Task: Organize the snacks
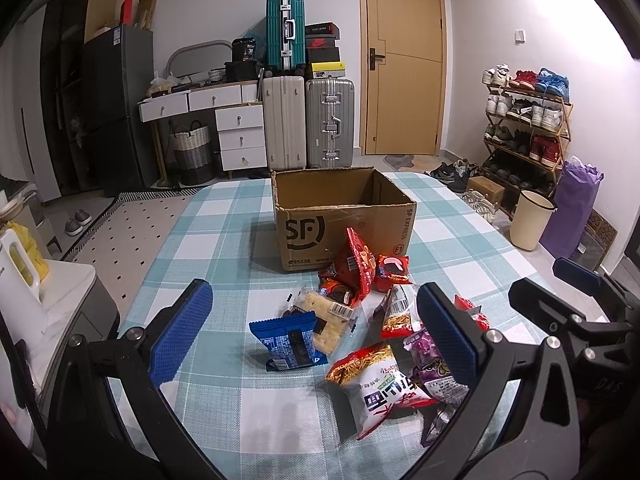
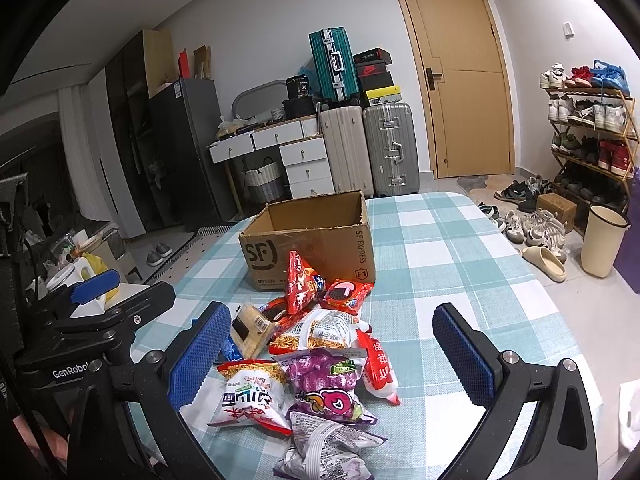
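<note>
An open cardboard box stands on the checked tablecloth, with nothing visible inside it. In front of it lies a pile of snack packets: a blue packet, a red chip bag, a noodle snack bag and a purple bag. My left gripper hovers open over the blue packet, holding nothing. My right gripper is open above the purple bag, also holding nothing. The other gripper shows at each view's edge.
Beyond the table are suitcases, a white drawer unit, a wooden door and a shoe rack. A cream bin stands on the floor at right. A white appliance sits on a side stand at left.
</note>
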Demonstrator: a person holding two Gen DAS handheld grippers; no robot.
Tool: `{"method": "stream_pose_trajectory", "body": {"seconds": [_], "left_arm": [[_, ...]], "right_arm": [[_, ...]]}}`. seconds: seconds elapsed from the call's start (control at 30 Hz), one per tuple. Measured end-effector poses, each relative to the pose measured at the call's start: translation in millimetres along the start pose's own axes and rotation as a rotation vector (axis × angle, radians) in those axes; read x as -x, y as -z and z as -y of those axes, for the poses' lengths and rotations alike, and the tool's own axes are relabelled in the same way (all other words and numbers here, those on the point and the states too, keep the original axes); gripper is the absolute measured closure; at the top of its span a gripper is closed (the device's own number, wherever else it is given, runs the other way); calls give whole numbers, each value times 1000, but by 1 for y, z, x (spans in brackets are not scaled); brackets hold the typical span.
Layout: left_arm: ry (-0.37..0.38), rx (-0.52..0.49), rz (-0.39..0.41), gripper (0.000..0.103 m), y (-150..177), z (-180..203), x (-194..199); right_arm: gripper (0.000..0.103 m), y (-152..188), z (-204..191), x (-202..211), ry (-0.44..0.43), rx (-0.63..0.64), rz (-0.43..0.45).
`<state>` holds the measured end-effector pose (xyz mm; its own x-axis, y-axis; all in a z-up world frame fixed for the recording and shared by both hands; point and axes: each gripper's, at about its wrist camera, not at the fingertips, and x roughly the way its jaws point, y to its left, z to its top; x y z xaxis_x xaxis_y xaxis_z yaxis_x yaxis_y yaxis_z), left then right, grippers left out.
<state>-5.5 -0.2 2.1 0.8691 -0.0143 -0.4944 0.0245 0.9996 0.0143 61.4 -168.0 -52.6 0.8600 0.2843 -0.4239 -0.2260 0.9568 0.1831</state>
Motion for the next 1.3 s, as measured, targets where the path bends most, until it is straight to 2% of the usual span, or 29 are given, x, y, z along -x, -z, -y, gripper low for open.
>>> {"method": "stream_pose_trajectory", "body": {"seconds": [0.97,1.3], "left_arm": [[-6,13,-6,1,0,-6,-3],[4,18,-39,1,6,-10,-22]], "right_arm": [[0,-1,2,-1,2,-9,6],[0,0,3,-2,2,-12,2]]}}
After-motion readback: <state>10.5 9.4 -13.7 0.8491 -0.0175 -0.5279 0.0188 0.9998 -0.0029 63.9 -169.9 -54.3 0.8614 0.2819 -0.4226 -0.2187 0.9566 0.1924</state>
